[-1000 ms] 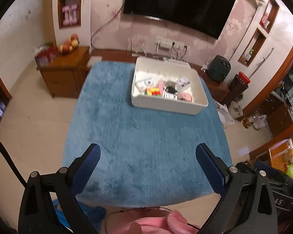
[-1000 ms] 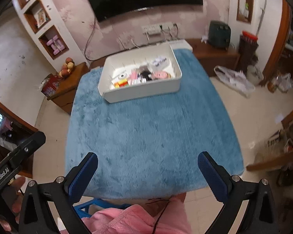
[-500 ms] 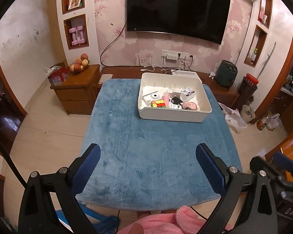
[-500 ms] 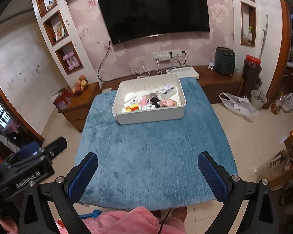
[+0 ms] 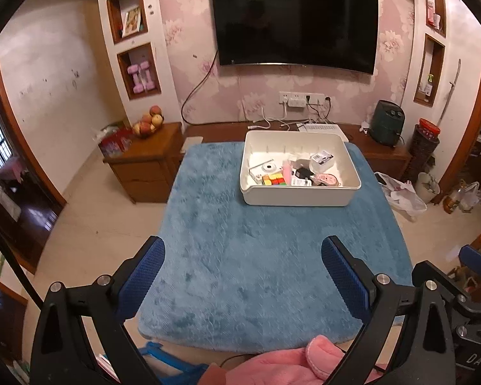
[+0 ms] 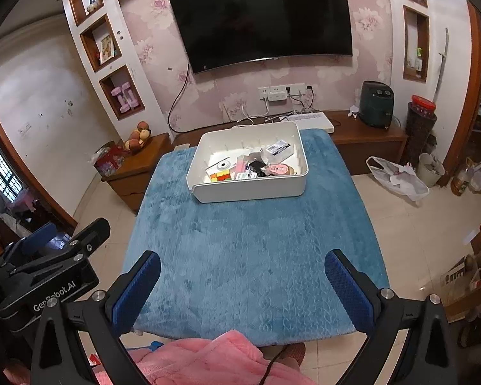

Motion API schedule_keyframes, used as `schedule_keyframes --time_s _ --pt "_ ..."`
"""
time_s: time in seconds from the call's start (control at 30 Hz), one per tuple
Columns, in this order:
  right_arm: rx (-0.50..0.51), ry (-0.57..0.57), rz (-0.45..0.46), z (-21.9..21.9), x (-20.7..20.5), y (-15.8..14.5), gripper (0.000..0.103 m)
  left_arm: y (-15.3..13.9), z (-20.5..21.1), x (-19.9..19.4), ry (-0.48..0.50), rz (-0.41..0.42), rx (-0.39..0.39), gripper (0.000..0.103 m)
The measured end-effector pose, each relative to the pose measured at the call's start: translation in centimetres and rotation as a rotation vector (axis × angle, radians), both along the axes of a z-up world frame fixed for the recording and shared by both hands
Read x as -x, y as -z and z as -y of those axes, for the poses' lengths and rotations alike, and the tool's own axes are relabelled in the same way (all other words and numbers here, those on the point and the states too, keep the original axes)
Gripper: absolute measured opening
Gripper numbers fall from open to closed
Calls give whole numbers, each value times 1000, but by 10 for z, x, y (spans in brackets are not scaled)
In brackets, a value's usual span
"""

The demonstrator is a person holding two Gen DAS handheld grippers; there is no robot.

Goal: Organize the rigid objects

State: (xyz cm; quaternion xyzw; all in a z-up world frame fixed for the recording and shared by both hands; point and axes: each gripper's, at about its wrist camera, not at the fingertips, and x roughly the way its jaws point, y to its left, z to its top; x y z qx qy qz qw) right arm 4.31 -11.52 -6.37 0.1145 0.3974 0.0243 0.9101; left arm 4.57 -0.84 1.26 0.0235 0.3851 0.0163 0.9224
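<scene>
- Bin (image 5: 299,196), white, sits at far end of blue-covered tabletop (image 5: 256,256), holding the rigid objects: cube (image 5: 274,180), white camera (image 5: 263,169), small box (image 5: 320,158), black item, pink items.
- Left hand-held gripper (image 5: 242,272) wide open, nothing held; bin lies ahead and slightly right of it, well apart.
- Right hand-held gripper (image 6: 242,277) also wide open, empty; bin ahead, slightly left.
- Bin's long axis runs across both views, left to right.
- Neither gripper clearly nearer; about equal, my guess.
- Objects piled against near wall, overlapping; several too small to identify.
- Near bin wall hides their lower parts.
- Pink sleeve (image 6: 208,362) at bottom edge.
</scene>
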Motion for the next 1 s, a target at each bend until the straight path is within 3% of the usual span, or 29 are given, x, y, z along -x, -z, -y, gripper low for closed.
schedule_keyframes --time_s 1.0 --pt "6 -22 -23 8 -12 5 103 1 13 -8 7 -6 -12 99"
